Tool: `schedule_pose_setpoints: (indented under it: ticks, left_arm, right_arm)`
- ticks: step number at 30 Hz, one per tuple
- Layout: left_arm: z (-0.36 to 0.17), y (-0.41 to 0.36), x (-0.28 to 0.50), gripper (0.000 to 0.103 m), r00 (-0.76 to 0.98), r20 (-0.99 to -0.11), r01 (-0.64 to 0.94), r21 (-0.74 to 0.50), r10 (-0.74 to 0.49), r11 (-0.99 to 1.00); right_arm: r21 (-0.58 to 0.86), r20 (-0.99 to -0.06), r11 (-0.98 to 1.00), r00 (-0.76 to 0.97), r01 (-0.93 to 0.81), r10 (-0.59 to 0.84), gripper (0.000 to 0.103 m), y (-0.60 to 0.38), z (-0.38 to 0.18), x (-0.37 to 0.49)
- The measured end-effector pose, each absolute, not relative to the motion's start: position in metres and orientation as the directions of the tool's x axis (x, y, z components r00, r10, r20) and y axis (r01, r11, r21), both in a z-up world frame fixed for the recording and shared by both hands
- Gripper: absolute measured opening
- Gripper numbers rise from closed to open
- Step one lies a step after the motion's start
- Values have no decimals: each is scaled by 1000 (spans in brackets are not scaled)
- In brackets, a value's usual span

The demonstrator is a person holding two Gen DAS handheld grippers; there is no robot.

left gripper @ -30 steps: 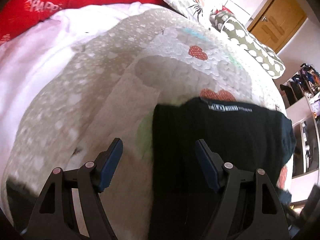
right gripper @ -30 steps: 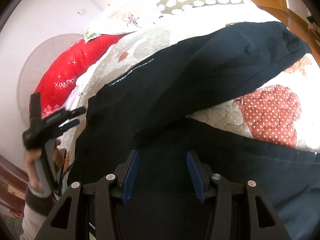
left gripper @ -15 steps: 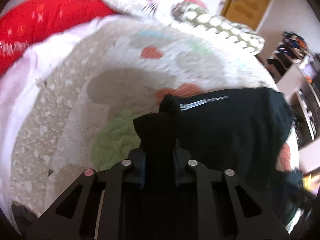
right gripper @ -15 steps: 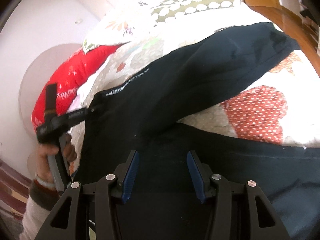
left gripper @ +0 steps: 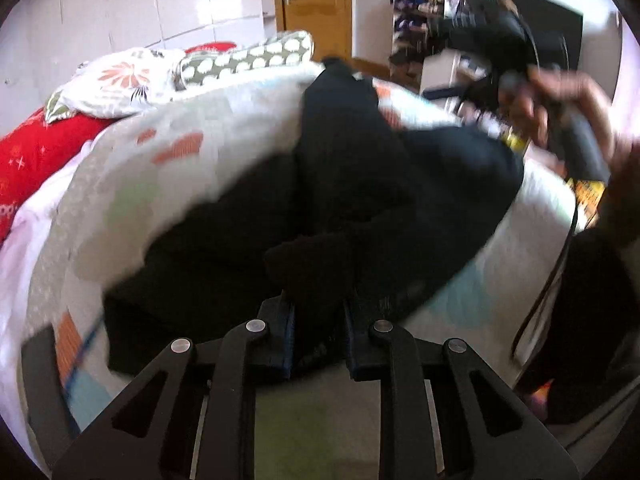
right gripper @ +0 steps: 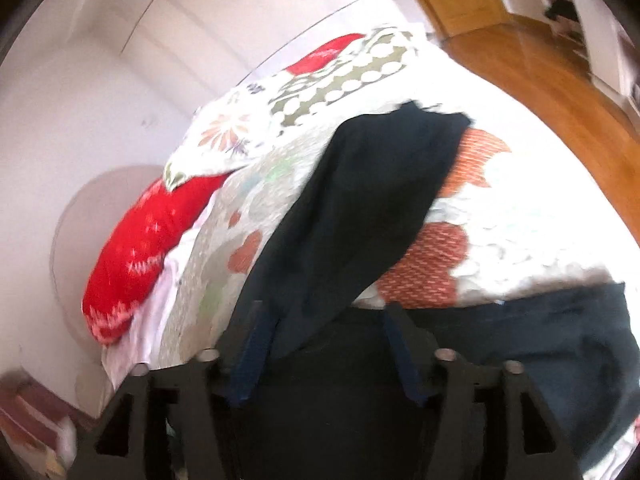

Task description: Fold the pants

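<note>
Pinching a bunch of the dark navy cloth pants (left gripper: 360, 184) with your left gripper (left gripper: 318, 320), while your right gripper (right gripper: 328, 344) has just been opening wider.

Your left gripper's blue pads (left gripper: 287, 332) are squeezed tight on a fold of the pants, and the cloth sticks up between them. Your right gripper's jaws stand apart over the pants with dark cloth under and between them, but the pads do not press on it. The pants lie across the white quilted bedspread with red and green patches (right gripper: 500, 216); one leg reaches toward the far edge of the bed, near the green pillow with white spots (right gripper: 340, 80). A red pillow (right gripper: 144, 248) sits at the left edge. In the left wrist view, your other hand (left gripper: 560, 108) shows blurry at the right, holding its gripper.
</note>
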State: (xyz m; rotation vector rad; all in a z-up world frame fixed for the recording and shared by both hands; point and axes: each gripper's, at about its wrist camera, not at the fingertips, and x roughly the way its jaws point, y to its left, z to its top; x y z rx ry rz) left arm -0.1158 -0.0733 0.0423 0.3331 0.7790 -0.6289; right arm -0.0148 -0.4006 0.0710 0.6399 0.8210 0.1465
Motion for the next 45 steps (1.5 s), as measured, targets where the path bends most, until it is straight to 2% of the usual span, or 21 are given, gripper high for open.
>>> schedule_pose_setpoints:
  ticks: [5,9,12,14,15,16,18,20,24,27,29,31,34,36,38,39,40,44,45]
  left_arm:
    - [34,-68,-110,18,529,-742,599,-18,-412,801]
    - [36,-64,-111,18,529,-737,593,-34,-421,805]
    - [38,-60,-111,18,522,-735,585,-61,-433,809]
    - [38,-57,-109,18,519,-734,583,-70,-437,810]
    - [39,-57,-110,18,520,-734,582,-70,-437,810]
    - [40,-56,-108,18,523,-732,582,-68,-437,810]
    - [45,-53,-105,18,536,-726,579,-55,-431,813]
    - [56,-45,-96,18,579,-704,562,-21,-411,827]
    - [81,-8,-60,18,662,-663,442,-32,-350,896]
    - [89,14,-57,18,683,-641,418,-50,-350,907]
    - [84,21,-64,18,677,-641,426,-57,-360,903]
    - [67,23,-68,19,645,-682,420,-61,-345,905]
    - [42,23,-67,23,604,-728,401,-73,-324,913]
    - [41,26,-72,29,609,-726,378,-87,-318,922]
    - [46,31,-77,34,588,-739,370,-116,-329,922]
    - [47,33,-78,37,585,-741,369,-119,-329,922]
    - [50,37,-81,38,587,-741,365,-117,-326,924]
    - [57,53,-88,39,594,-743,335,-118,-307,935]
    - [58,57,-88,43,594,-742,328,-129,-310,936]
  right_arm:
    - [619,-655,757,670,209,351,70,-420,57,-15]
    - [576,-684,791,653,207,327,70,-412,59,9]
    - [536,-736,800,615,272,284,70,-416,41,35]
    - [559,-733,778,610,288,301,70,-422,27,53]
    - [590,-716,755,616,285,327,65,-427,20,61]
    - [612,-699,739,628,280,342,43,-430,17,68]
    - [632,-679,722,652,283,338,11,-437,12,77]
    - [637,-672,715,662,287,333,9,-441,16,71]
    - [612,-612,769,726,184,314,8,-440,60,21]
    - [566,-593,819,736,93,326,8,-424,89,-35]
    - [520,-616,852,718,61,325,8,-404,94,-68]
    - [478,-668,877,673,60,318,8,-386,81,-102]
    - [442,-789,882,539,164,295,10,-376,40,-114]
    - [445,-830,869,463,215,311,14,-376,23,-113]
    - [465,-817,856,482,226,316,26,-380,31,-117]
    - [464,-813,858,492,220,313,40,-380,39,-121]
    - [461,-811,861,496,214,311,46,-379,45,-122]
    - [440,-786,889,533,125,314,46,-368,80,-130]
    - [435,-769,895,556,95,314,47,-363,91,-127]
